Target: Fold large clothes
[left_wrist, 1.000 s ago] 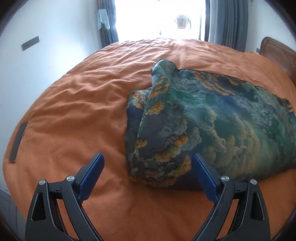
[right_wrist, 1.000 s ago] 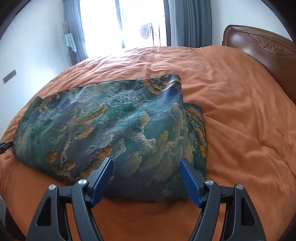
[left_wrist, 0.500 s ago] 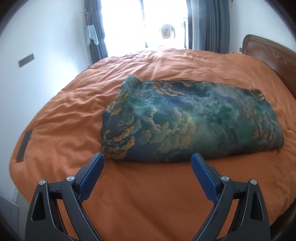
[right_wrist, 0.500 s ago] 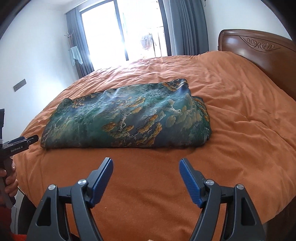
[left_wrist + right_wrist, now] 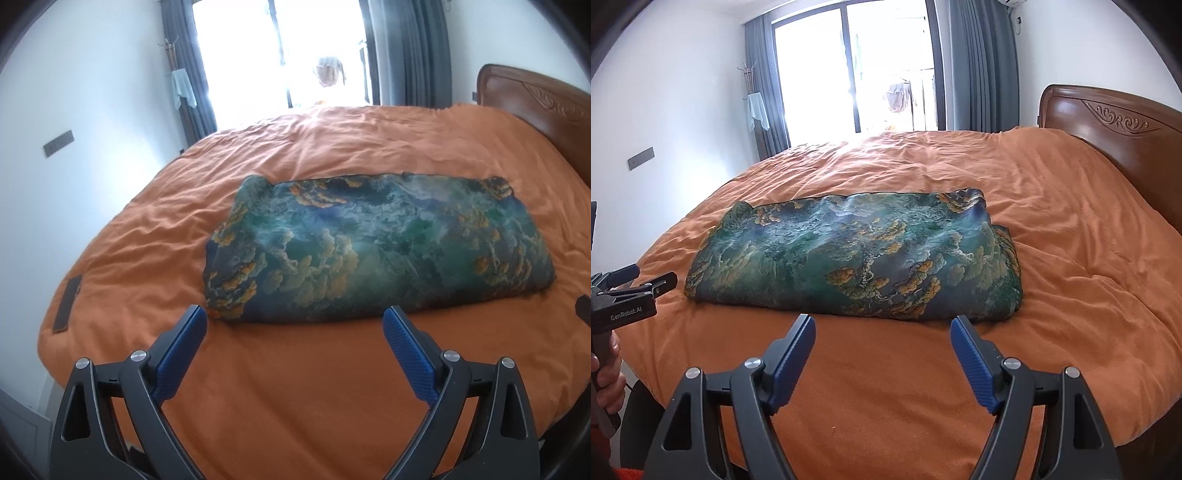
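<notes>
Left wrist view, nearest first: the left gripper [image 5: 293, 325] hangs over the bed's near edge, blue pads spread wide, grasping nothing. Just beyond lies the garment [image 5: 376, 251], a green-blue printed cloth folded into a long rectangle, flat on the orange duvet [image 5: 295, 387] toward the near edge. A dark strip [image 5: 67, 303] sits at the bed's left edge. The right gripper [image 5: 882, 328] is likewise released, apart from the garment's near fold. At that view's left edge, a hand [image 5: 605, 373] holds the other tool's handle. Farther off stand the headboard [image 5: 1115, 129] at the right, then curtains [image 5: 982, 62] and a bright window [image 5: 849, 70].
</notes>
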Available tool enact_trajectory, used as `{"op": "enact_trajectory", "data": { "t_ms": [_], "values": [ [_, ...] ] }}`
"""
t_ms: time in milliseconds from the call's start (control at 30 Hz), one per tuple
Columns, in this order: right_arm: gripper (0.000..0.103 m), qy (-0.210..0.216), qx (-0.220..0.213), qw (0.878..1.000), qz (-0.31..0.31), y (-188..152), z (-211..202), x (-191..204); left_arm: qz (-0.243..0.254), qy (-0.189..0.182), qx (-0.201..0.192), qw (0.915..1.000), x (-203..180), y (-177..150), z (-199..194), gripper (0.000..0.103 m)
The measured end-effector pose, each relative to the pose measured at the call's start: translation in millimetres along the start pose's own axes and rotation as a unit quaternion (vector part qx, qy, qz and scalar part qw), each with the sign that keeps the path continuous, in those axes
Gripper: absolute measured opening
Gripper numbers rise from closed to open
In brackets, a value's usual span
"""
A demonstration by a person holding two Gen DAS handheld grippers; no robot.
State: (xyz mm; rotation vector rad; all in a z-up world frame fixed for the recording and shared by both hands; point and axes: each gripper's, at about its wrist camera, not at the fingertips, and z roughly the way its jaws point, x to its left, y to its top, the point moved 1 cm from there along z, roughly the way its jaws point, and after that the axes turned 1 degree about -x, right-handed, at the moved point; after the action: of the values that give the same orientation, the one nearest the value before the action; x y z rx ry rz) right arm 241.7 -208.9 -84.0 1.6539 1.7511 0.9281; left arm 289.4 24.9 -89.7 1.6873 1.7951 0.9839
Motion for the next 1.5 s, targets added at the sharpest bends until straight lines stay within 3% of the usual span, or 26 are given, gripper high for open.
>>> {"op": "enact_trajectory", "data": {
  "t_ms": [200, 333, 500, 667, 833, 933, 1000, 1133, 1367, 1500],
  "values": [
    [0.077, 0.006, -0.001, 1.000, 0.024, -15, 8, -12, 0.033, -0.020, 0.028, 0.9989, -21, -10, 16, 0.099],
    [0.077, 0.007, -0.001, 0.999, 0.040, -25, 13, -25, 0.051, -0.055, 0.054, 0.9957, -40, 0, 41, 0.099],
    [0.077, 0.012, -0.007, 0.999, 0.046, -34, 20, -32, 0.048, -0.098, 0.057, 0.9924, -53, 60, 92, 0.099],
    [0.077, 0.025, 0.011, 0.999, 0.036, -46, 33, -31, 0.029, -0.105, 0.080, 0.9909, -67, 129, 169, 0.098],
    [0.077, 0.050, 0.015, 0.998, 0.041, -52, 37, -33, -0.012, -0.106, 0.106, 0.9886, -80, 158, 230, 0.098],
    [0.077, 0.057, 0.017, 0.997, 0.041, -55, 39, -34, 0.001, -0.116, 0.129, 0.9848, -89, 147, 246, 0.098],
    [0.077, 0.058, 0.020, 0.997, 0.040, -57, 42, -35, 0.036, -0.113, 0.136, 0.9837, -98, 132, 248, 0.098],
    [0.077, 0.066, 0.029, 0.996, 0.055, -60, 48, -37, 0.107, -0.103, 0.104, 0.9834, -108, 105, 221, 0.098],
    [0.077, 0.066, 0.030, 0.996, 0.054, -61, 48, -33, 0.139, -0.100, 0.073, 0.9825, -106, 67, 174, 0.098],
    [0.077, 0.065, 0.032, 0.996, 0.052, -63, 48, -30, 0.133, -0.095, 0.058, 0.9848, -103, 50, 156, 0.098]
  ]
}}
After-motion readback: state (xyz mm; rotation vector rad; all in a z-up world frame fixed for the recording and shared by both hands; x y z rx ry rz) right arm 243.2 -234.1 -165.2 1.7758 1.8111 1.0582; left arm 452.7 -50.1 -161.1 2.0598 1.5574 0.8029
